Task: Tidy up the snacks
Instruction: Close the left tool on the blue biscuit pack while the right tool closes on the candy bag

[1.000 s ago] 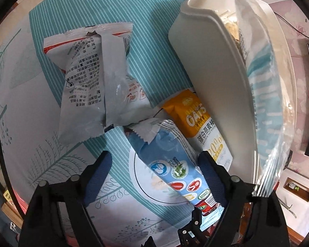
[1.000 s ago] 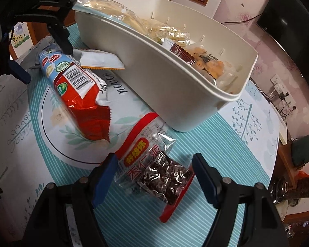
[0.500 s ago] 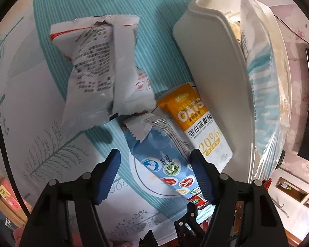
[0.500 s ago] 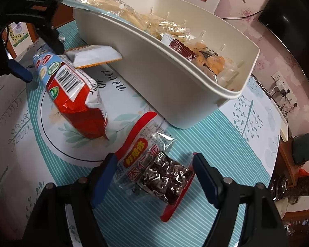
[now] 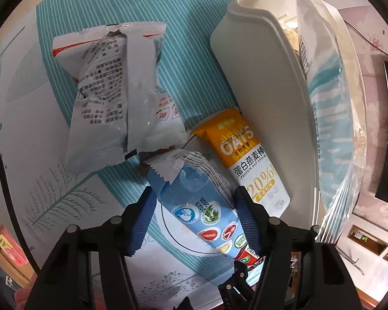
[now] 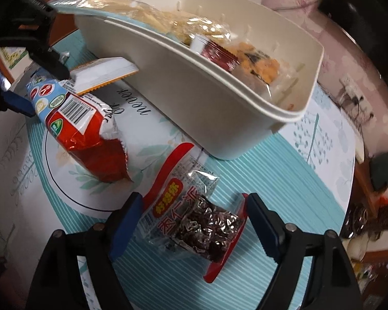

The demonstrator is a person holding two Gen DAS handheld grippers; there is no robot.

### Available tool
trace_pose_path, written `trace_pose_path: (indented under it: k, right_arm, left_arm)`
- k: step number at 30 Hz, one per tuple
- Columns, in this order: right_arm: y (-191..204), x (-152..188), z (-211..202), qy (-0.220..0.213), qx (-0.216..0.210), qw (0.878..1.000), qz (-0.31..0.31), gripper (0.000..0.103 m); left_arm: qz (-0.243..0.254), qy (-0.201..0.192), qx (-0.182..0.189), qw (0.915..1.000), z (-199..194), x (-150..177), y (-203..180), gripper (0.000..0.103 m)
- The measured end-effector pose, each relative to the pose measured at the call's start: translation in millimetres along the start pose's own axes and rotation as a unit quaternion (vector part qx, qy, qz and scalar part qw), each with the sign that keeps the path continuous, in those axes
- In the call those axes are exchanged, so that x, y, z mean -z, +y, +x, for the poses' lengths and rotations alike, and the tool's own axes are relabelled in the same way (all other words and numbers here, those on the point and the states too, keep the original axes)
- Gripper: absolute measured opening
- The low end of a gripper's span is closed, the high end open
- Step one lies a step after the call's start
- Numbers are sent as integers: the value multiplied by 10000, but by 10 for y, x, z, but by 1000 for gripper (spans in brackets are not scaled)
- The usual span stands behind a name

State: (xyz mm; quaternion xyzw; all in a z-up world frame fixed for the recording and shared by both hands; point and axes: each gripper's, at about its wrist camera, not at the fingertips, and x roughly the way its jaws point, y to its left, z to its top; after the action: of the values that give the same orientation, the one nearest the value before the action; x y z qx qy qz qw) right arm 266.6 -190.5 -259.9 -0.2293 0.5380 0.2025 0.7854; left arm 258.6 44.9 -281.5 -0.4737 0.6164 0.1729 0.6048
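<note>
Two snack packs sit between blue pads: the blue-and-red packet (image 5: 201, 211), low in the left wrist view, lies between the closing jaws of the left gripper (image 5: 194, 215), whose pads look to be touching its sides, while the clear pack of dark sweets (image 6: 194, 222) lies low in the right wrist view between the opening jaws of the right gripper (image 6: 194, 227), pads clear of it. Beside the packet lie an orange oat bar (image 5: 248, 160) and a white printed bag (image 5: 111, 98) at upper left, all on the teal striped cloth (image 5: 191, 51). Filling the upper right of both views, the cream bin (image 6: 194, 98) holds more snacks.
</note>
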Motion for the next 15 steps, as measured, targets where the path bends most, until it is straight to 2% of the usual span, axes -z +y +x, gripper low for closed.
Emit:
trace_pose_path:
  k: [2, 7, 15]
  right_arm:
    - [-67, 2, 14, 77, -157, 9995, 252, 78]
    - [-152, 26, -5, 81, -258, 9984, 496, 54]
    - [-190, 79, -24, 169, -389, 9969, 669, 49]
  left_arm:
    - [-1, -30, -16, 10000, 22, 7, -59, 60]
    - [-10, -37, 10, 10000, 44, 31, -99, 58]
    - [-61, 143, 109, 9998, 72, 101, -33, 52]
